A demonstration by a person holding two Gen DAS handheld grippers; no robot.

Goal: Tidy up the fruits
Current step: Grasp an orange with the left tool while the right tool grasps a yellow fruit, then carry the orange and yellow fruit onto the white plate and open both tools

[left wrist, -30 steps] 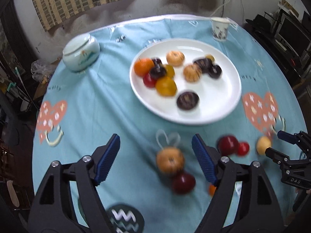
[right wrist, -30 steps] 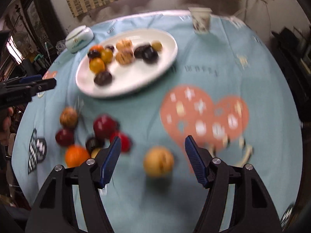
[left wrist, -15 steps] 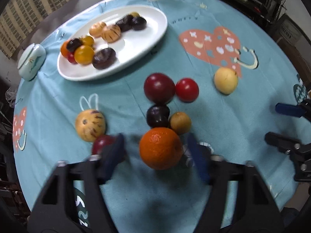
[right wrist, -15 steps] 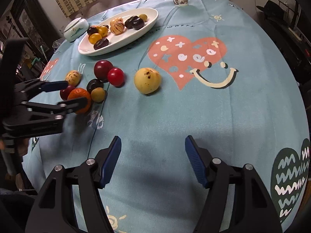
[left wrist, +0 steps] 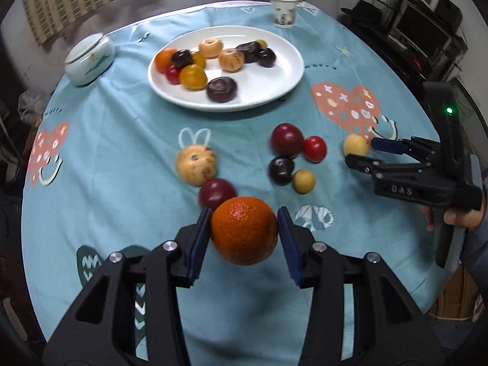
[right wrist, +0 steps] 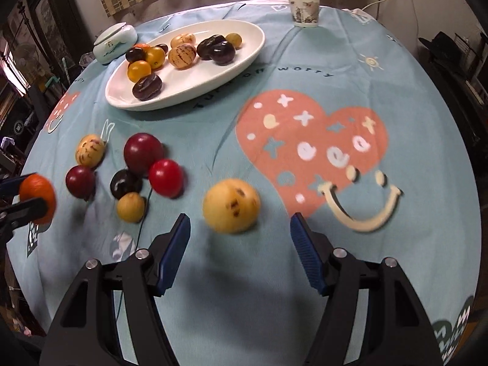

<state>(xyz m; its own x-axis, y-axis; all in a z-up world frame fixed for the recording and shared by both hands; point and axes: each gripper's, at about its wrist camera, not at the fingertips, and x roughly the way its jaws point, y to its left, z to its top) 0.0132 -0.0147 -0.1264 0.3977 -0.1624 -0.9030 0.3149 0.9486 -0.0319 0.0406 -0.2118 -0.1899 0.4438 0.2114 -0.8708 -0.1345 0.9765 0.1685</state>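
Observation:
An orange (left wrist: 244, 235) sits between the blue pads of my left gripper (left wrist: 244, 213), which is shut on it low over the blue tablecloth. Beyond it lie a dark red plum (left wrist: 216, 193), a spotted yellow fruit (left wrist: 196, 164) and a cluster with a red tomato (left wrist: 314, 148). The white plate (left wrist: 274, 88) farther back holds several fruits. My right gripper (right wrist: 239, 219) is open, and a yellow spotted fruit (right wrist: 231, 206) lies just ahead of its tips, untouched. In the right wrist view the held orange (right wrist: 38, 198) shows at the left edge.
A lidded ceramic jar (left wrist: 90, 58) stands left of the plate and a paper cup (left wrist: 283, 12) at the table's far edge. Dark shelves and electronics crowd the right side of the room. A hand (left wrist: 457, 216) holds the right gripper's handle.
My left gripper swung over to the orange and shut on it. The right gripper pulled back, then came in close behind the yellow spotted fruit, its jaws unchanged.

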